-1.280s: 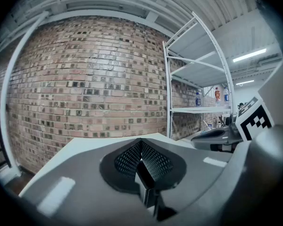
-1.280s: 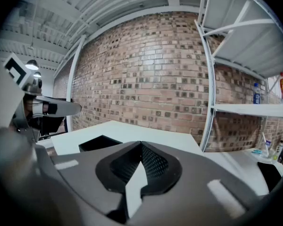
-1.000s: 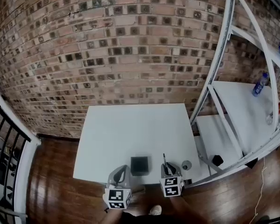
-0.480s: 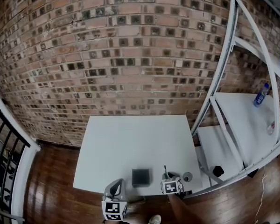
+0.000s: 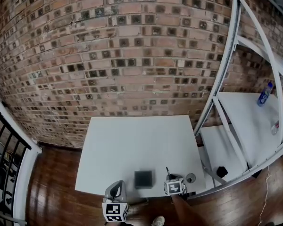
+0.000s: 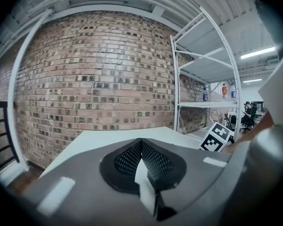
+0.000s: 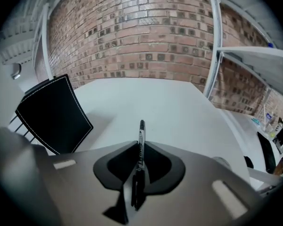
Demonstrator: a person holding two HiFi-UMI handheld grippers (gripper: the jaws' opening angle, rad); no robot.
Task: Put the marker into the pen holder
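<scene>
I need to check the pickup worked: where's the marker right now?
The marker is clamped in the right gripper's jaws, at the white table's near edge, just right of the black pen holder in the head view.

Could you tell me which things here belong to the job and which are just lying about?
Job: marker, held in the right tongs; black pen holder.
Lying about: small round item; blue bottle on the shelf; left tongs, shut, empty.

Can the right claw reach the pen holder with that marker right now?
Probably yes. The right claw, shut on the marker, sits beside the pen holder, with only bare table between them.
</scene>
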